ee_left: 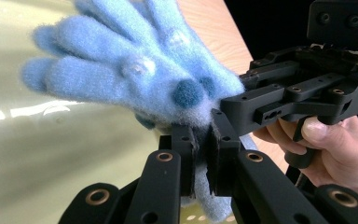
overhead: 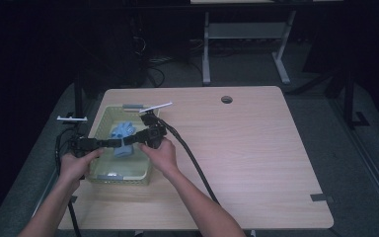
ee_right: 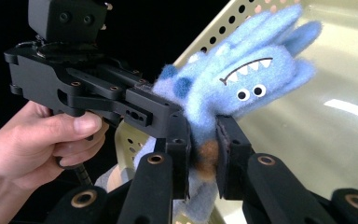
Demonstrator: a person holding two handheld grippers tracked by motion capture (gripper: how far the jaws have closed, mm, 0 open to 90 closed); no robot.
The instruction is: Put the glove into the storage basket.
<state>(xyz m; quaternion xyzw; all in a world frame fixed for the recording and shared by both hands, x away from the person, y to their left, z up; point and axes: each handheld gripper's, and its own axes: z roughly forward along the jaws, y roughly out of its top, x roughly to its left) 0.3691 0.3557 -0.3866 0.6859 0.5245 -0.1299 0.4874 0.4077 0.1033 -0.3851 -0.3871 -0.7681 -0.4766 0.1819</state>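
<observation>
1. Pinching a fuzzy light-blue plush toy (overhead: 124, 140), the left gripper (ee_left: 204, 154) has its jaws pressed onto the nap, low over a perforated pale-green basket (overhead: 101, 116).
2. Meeting it, the right gripper (ee_right: 200, 154) clamps the same toy, whose stitched teeth and bead eyes show.
3. Rightward, the smooth wood-grain table (overhead: 256, 148) lies open; dark room behind.

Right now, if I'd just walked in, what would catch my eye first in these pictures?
Probably the fuzzy blue monster glove with its toothy grin and googly eyes, pinched from both sides by the left gripper and the right gripper. It hangs over a pale green perforated basket at the left of the wooden table.
</observation>
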